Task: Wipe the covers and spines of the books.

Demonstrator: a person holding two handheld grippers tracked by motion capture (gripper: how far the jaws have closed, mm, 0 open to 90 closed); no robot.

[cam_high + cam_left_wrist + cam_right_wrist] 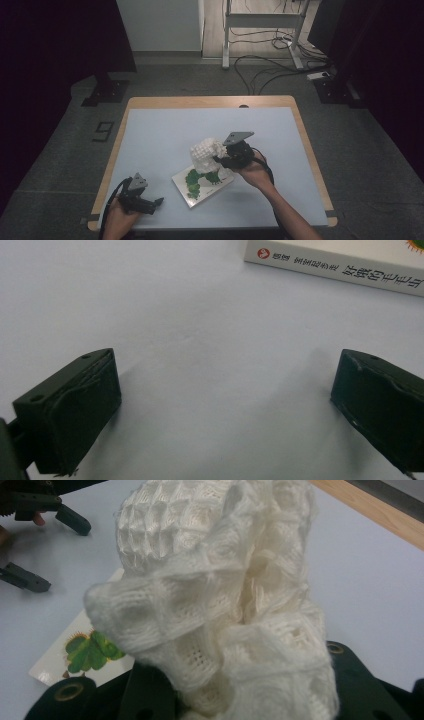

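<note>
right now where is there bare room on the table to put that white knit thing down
Bare room: the far half of the table, and its right side beyond the right gripper. Crowded: the near middle, where the white knit cloth hangs over the book, with the open left gripper nearby.

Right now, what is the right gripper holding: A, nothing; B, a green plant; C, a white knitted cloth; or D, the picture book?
C: the right gripper is shut on the white knitted cloth, bunched up and lifted above the picture book, which lies flat on the table.
</note>
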